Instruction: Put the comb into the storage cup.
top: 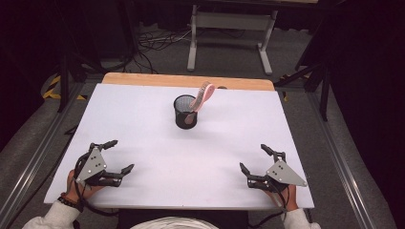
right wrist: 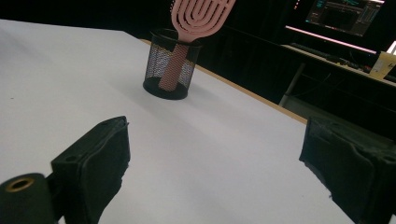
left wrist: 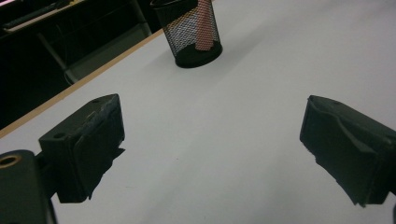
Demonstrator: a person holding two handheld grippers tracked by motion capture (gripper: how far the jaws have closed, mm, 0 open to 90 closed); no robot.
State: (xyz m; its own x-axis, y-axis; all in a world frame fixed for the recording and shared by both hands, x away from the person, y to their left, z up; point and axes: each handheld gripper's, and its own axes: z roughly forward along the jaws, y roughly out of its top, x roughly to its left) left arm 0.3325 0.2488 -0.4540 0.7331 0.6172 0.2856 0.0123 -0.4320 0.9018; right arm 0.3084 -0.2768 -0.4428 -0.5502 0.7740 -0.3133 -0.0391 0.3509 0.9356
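Both the left gripper (top: 118, 156) and right gripper (top: 254, 157) rest wide open, empty. Ahead of them, a pink slotted plastic hairbrush (right wrist: 187, 37) leans in a black mesh cup (right wrist: 170, 65); probably light, stiff, best pinched at its head.

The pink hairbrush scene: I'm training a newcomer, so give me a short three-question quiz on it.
1. True or false: the pink hairbrush lies flat on the white table.
2. What holds the brush? A) black mesh cup B) tray C) left tongs
3. How do the right tongs stand, open or shut?

Key: 1 false, it leans upright in the cup, handle down. 2 A. 3 open, like the left tongs, holding nothing.
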